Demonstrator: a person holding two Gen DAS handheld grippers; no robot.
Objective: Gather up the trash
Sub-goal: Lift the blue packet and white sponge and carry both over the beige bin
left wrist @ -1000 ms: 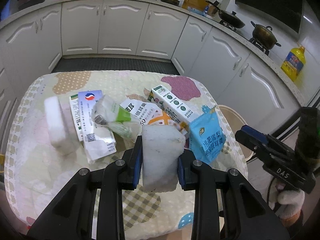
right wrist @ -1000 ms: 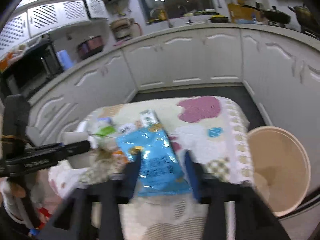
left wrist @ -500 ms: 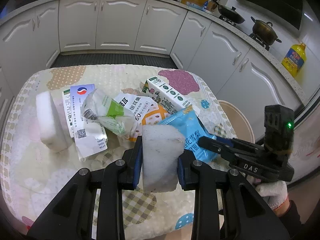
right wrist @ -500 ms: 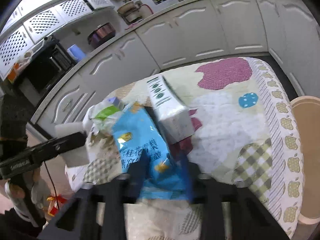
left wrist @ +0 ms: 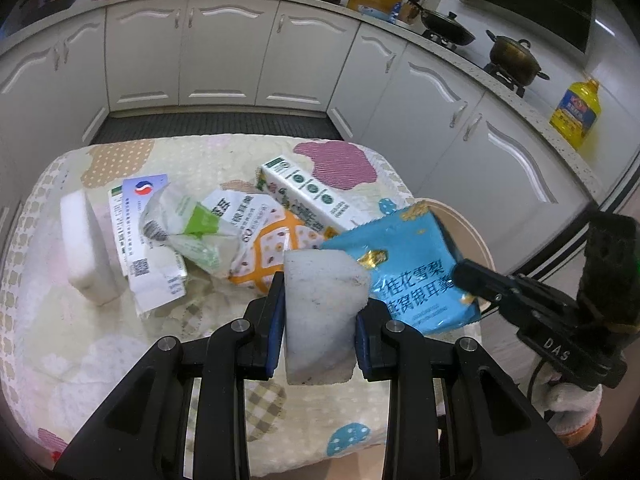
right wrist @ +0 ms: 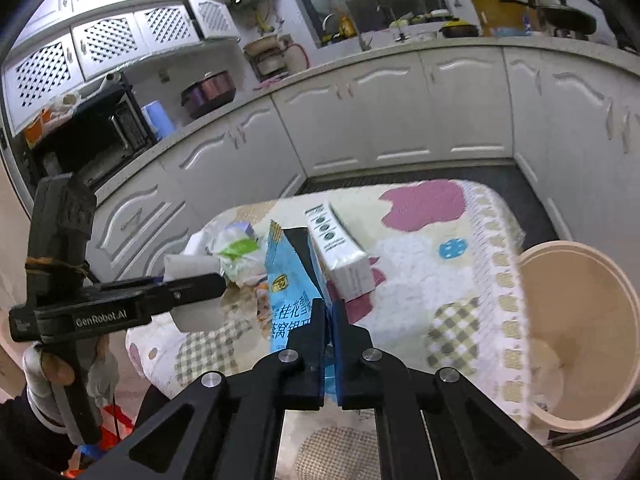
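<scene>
Right gripper clamped on blue snack pouch; beige bin lies rightward, beside table. Left gripper clamps white sponge.

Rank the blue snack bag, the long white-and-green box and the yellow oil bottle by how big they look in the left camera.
1. Blue snack bag, nearer the camera.
2. White-and-green box.
3. Yellow oil bottle, farthest away.

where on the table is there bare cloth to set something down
Bare cloth lies along the near edge of the table, in front of the white foam block, and across the far strip past the long white carton, around the purple patch. The middle is crowded: leaflets, a crumpled wrapper and an orange-and-white pouch overlap.
</scene>
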